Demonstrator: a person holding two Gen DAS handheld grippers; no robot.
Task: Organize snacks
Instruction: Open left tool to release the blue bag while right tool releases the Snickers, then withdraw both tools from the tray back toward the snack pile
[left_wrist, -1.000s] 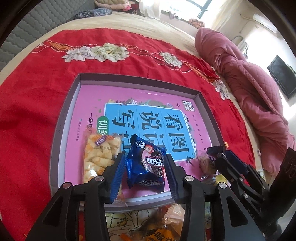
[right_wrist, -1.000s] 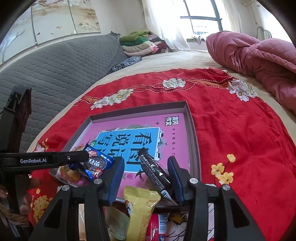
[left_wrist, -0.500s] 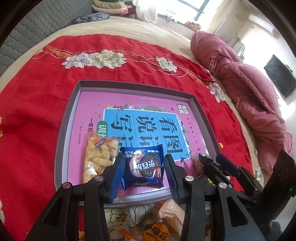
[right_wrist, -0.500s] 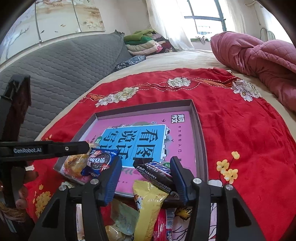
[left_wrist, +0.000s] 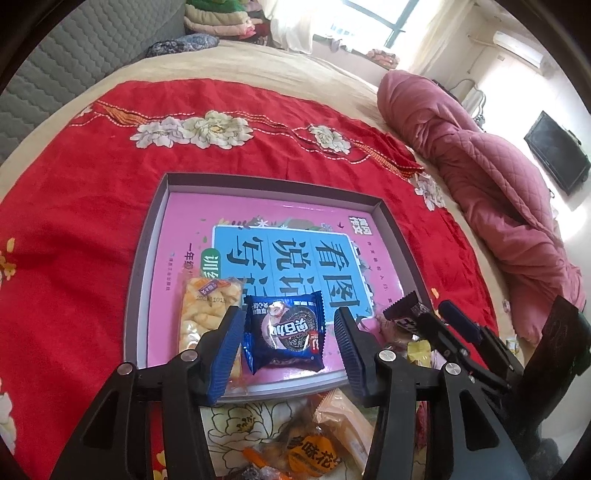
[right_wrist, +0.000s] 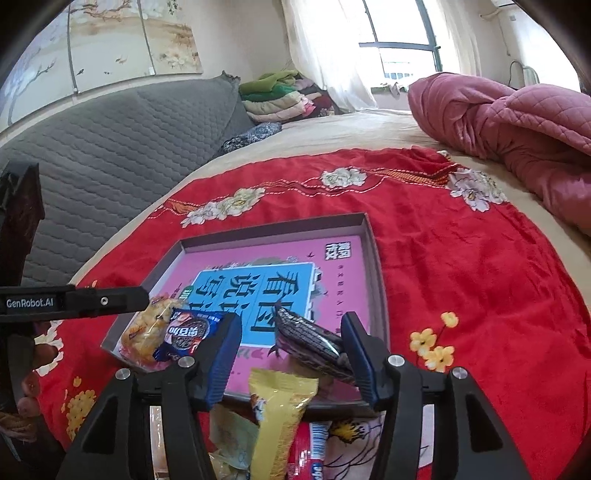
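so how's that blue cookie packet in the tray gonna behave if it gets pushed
The blue cookie packet looks glossy, so it would probably slide easily on the tray's smooth pink floor. It lies flat, so tipping seems unlikely. Its puffy film wrapper likely crumples, and the cookie inside may crack.

Tray (left_wrist: 146, 254) on the floral cloth (left_wrist: 74, 206) over the bed. In its near end: puffed-snack bag (left_wrist: 201, 310) at left, cookie packet (left_wrist: 284, 330) just right of it, chocolate bar (right_wrist: 310, 341) farther right. Loose snack packets (left_wrist: 314, 443) lie before the tray; quilt (left_wrist: 498, 206) lies behind and right.
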